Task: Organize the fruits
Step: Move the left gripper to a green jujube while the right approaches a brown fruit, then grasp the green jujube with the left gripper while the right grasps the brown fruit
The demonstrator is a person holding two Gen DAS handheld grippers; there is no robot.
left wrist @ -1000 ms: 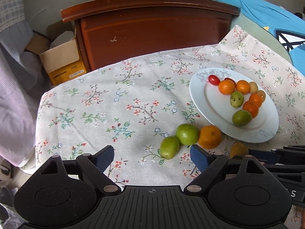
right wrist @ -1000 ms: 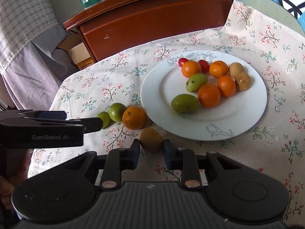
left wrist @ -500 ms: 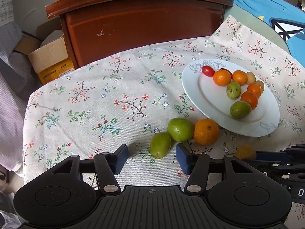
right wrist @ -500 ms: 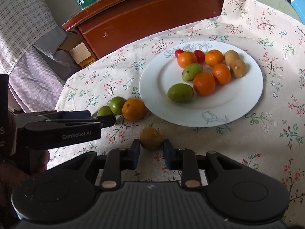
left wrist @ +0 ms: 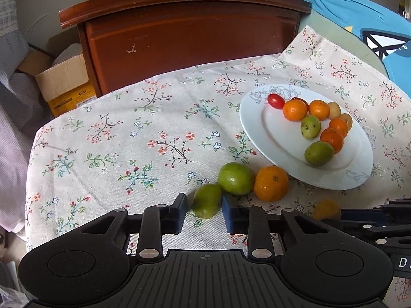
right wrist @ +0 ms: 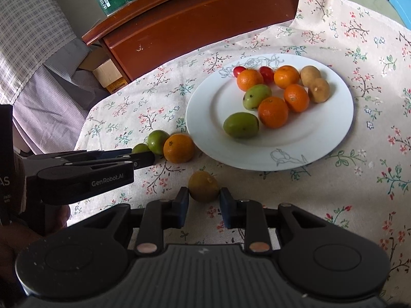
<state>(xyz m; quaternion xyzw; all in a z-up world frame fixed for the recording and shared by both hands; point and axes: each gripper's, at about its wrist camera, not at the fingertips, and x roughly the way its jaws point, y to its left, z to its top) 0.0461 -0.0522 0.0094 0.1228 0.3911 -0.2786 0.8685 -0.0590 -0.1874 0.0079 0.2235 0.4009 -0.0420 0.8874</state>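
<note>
The fruits lie partly on a white plate [right wrist: 334, 133] and partly loose on the floral tablecloth [left wrist: 128, 141] beside the plate's near-left rim. The left gripper [left wrist: 204, 209] has just been closing, and its blue pads now sit narrowly on either side of a small oblong green fruit [left wrist: 207, 200], the right pad touching it and the left pad at its skin. Just beyond that fruit sit a rounder green fruit [left wrist: 236, 178] and an orange tangerine [left wrist: 271, 183], touching one another, the tangerine just beside the plate's edge. The right gripper [right wrist: 204, 201] is drawn in close around a dull yellow-brown fruit [right wrist: 203, 186], both pads against its sides, nearer the table's front edge than the plate. On the plate lie four tangerines, two green fruits, two cherry tomatoes and two tan fruits, grouped toward its far side. Past the table's far edge stands a reddish-brown wooden cabinet [left wrist: 190, 38] with a green carton on top, and an open cardboard box [left wrist: 64, 82] to its left. Both grippers slant downward at the cloth, side by side; a hand [right wrist: 15, 231] shows below the left one in the right wrist view.
</note>
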